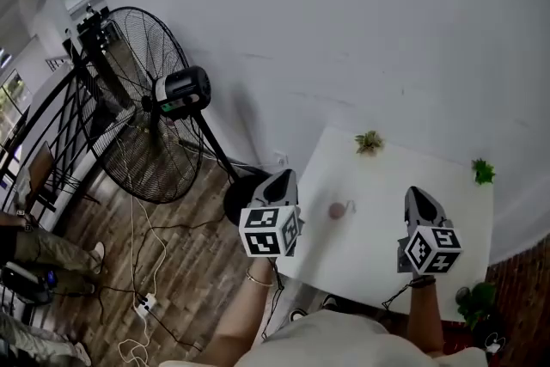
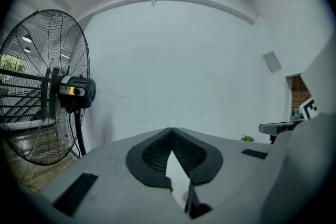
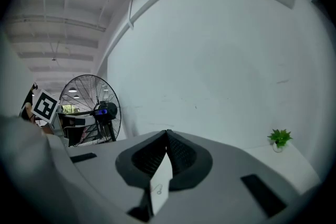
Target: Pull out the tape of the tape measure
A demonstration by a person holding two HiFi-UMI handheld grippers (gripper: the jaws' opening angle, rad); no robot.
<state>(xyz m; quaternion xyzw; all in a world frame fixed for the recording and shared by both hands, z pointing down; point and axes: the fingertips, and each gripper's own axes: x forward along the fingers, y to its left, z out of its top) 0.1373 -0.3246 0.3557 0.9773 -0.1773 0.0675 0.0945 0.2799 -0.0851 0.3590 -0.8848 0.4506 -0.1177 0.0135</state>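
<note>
Hovering over the table [image 1: 378, 236], left gripper [image 1: 286, 177] and right gripper [image 1: 415, 194] are closed tight, empty; tape measure [image 1: 339, 210] lies between.

- Large black standing fan [image 1: 137, 103] on the wooden floor [image 1: 189, 271], left of the white table [image 1: 365, 249].
- Small green plant [image 1: 369, 142] at the table's far edge.
- Second plant [image 1: 483, 172] at its far right corner.
- Power strip [image 1: 144, 302] with cables on the floor.

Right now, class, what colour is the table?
The table is white, best seen in the head view.

White wall [image 1: 344, 21], wood floor [image 1: 185, 271], pedestal fan [image 1: 142, 103]
</note>
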